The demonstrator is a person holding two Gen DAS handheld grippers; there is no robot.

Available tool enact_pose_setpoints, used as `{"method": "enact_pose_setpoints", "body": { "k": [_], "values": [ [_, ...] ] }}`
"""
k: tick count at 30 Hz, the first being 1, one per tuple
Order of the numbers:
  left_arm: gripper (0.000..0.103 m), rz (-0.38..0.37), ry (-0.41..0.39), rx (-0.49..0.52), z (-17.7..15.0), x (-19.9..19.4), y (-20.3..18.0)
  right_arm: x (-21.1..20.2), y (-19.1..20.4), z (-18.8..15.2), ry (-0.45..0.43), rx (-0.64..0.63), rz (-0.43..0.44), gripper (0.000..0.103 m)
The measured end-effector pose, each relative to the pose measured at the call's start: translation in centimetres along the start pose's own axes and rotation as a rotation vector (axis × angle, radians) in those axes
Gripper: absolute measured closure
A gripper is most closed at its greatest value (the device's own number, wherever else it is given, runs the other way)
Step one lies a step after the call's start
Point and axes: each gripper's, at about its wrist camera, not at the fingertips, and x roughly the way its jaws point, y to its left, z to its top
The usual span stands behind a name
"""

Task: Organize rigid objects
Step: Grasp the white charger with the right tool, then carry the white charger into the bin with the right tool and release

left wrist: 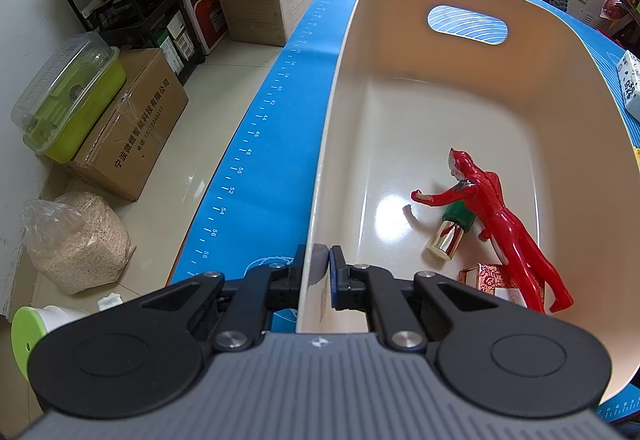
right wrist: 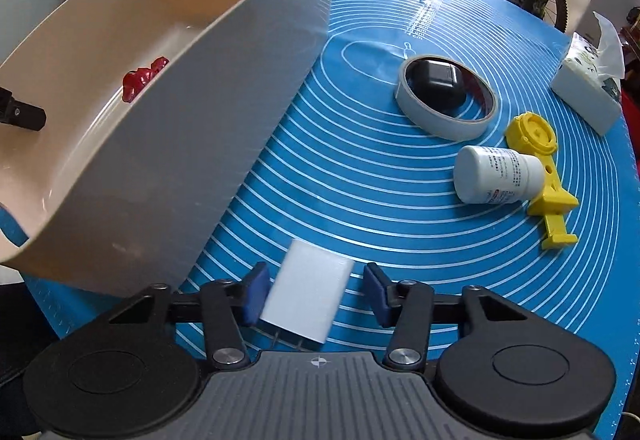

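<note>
The left gripper [left wrist: 322, 272] was clamped on the near wall of the beige bin [left wrist: 352, 87], one pad outside, one inside. Only the left wrist view showed the bin's floor in full: a red toy figure [left wrist: 504, 224] at about four o'clock, lying over a gold-and-green bottle [left wrist: 450, 236], with a patterned red box [left wrist: 490, 278] beside its legs.

Only the right wrist view showed the blue mat [right wrist: 360, 179] beyond the bin. There the right gripper [right wrist: 314, 292] straddled a white block [right wrist: 306, 296], left pad touching it, right pad a gap away. Around two o'clock lay a tape roll [right wrist: 432, 123] ringing a dark case [right wrist: 438, 83], a white pill bottle [right wrist: 498, 175] and a yellow plastic piece [right wrist: 554, 207].
</note>
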Motion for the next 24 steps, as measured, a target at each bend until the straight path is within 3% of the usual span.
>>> {"method": "enact_pose_setpoints", "body": {
  "k": [4,14,24],
  "values": [
    [0.091,0.001,0.000,0.000,0.0,0.0,0.0,-0.3,0.1,-0.1,-0.004,-0.003,0.001,0.061],
    [0.091,0.001,0.000,0.000,0.0,0.0,0.0,-1.6,-0.9,0.9,-0.061,0.023,-0.036,0.061],
    [0.091,0.001,0.000,0.000,0.0,0.0,0.0,-6.1,-1.1,2.6,-0.263,0.088,-0.084,0.061]
  ]
}}
